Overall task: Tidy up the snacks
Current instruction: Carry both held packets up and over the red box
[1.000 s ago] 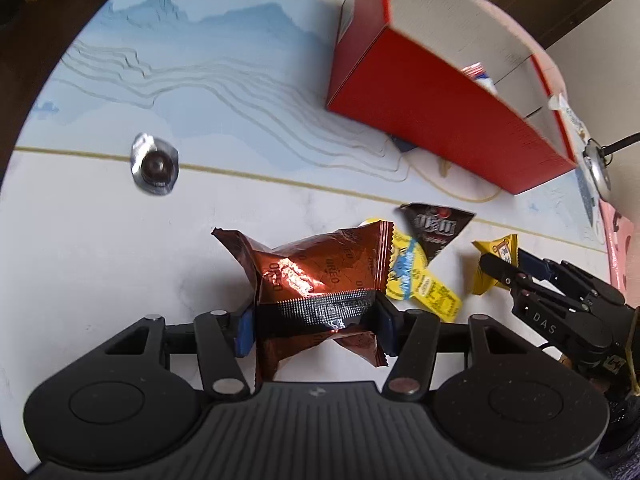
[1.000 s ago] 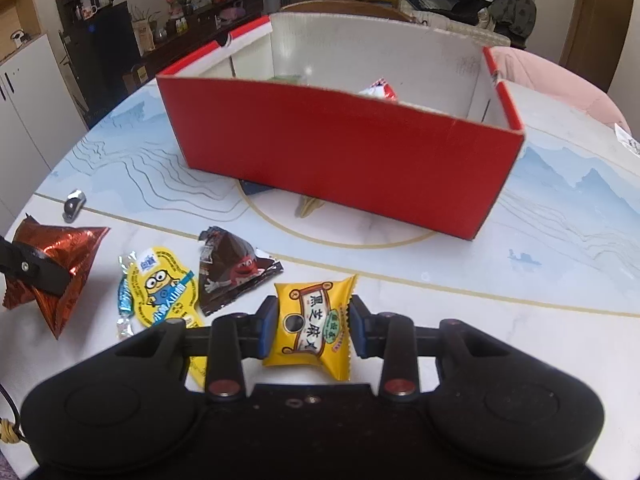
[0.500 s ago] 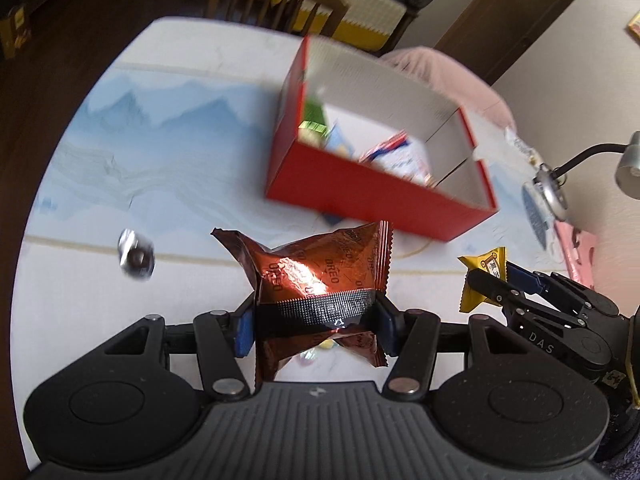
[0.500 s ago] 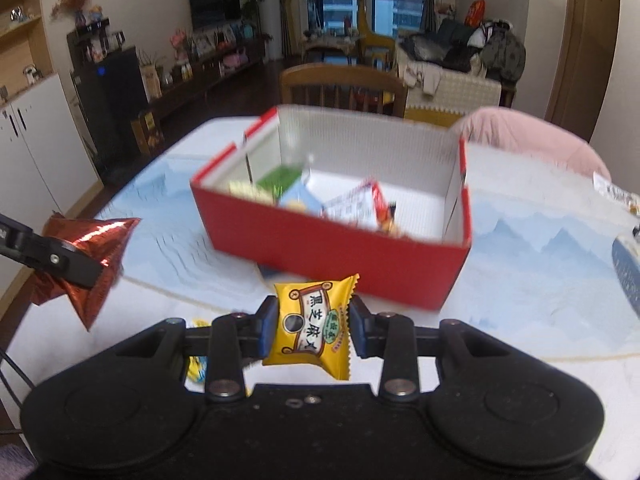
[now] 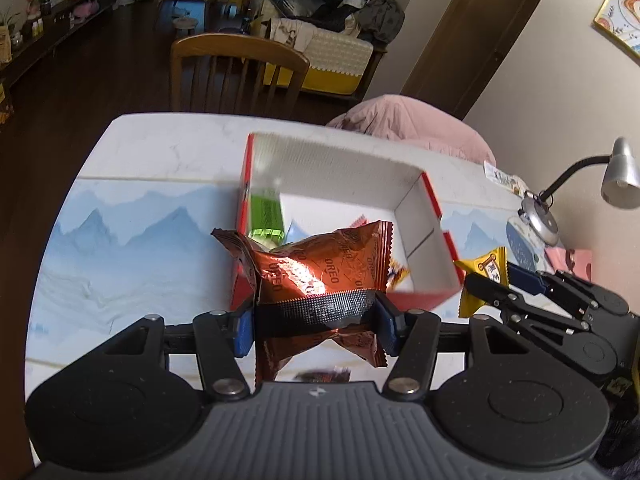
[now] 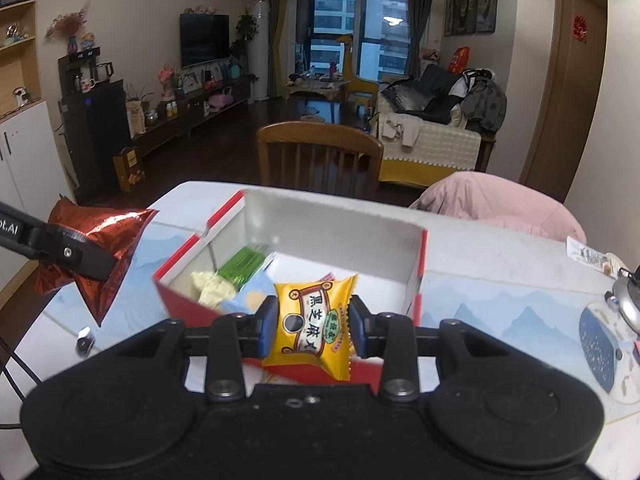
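While the left gripper [image 5: 316, 316] is clamped on a copper-brown Oreo packet [image 5: 320, 264], the right gripper [image 6: 312, 326] is clamped on a yellow black-sesame snack packet [image 6: 314, 326]; both packets hang in the air in front of the red cardboard box [image 6: 184, 304], which stands toward the far edge of the bench [image 5: 132, 216]. From the right wrist view the box's inside lies open: a green packet [image 6: 244, 260], a pale yellow packet [image 6: 212, 288] and a light blue one [image 6: 248, 294] crowd its left end, and a small foil-wrapped sweet [image 6: 85, 340] sits on the bench near the left edge. Only the left wrist view shows the desk lamp [image 5: 616, 176] at the bench's right edge.
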Demonstrator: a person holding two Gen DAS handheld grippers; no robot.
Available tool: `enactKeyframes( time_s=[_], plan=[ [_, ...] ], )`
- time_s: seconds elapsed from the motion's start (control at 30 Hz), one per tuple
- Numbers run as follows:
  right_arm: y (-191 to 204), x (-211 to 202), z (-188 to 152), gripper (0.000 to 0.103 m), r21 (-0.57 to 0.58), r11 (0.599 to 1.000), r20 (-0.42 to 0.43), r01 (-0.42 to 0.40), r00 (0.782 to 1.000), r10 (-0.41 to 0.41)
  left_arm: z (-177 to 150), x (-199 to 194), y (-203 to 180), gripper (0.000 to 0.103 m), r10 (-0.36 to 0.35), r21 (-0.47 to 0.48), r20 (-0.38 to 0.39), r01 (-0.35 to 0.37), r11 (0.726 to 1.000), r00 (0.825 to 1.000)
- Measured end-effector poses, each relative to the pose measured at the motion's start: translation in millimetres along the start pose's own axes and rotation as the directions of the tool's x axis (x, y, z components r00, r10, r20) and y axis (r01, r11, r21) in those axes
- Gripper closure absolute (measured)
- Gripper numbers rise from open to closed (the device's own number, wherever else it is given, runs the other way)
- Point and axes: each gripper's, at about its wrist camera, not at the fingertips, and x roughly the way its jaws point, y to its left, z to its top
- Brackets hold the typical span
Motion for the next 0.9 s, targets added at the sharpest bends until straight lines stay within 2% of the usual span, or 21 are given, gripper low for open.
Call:
enactKeyframes(
  time_s=[0.33,0.53,0.67,0.77,0.9],
  plan=[
    [-24,42,24,0.068,0.009,0.999,-0.018,0.034,0.999,-0.034,44,46,-20,0.046,0.066,0.068,0.001,-0.065,0.996,0.998],
    [-39,74,29,0.068,0.021,0.999,-0.074,0.029,0.997,-0.027,63,87,-28,0.046,0.086,0.086,-0.065,-0.08,0.993,0.994],
    [-46,93,32,0.072,0.025,1.0,-0.096,0.012,0.995,-0.009,73,111,-31,0.046,0.103,0.102,-0.099,-0.093,0.99,0.99],
    [-47,109,32,0.085,0.015,1.0,-0.125,-0.018,0.992,0.02,80,129,-29,0.046,0.127,0.109,-0.118,-0.114,0.988,0.985],
    [-46,124,27,0.085,-0.01,1.0,-0.152,-0.03,0.988,0.028,85,155,-25,0.046,0.152,0.102,-0.154,-0.137,0.985,0.976]
  ],
)
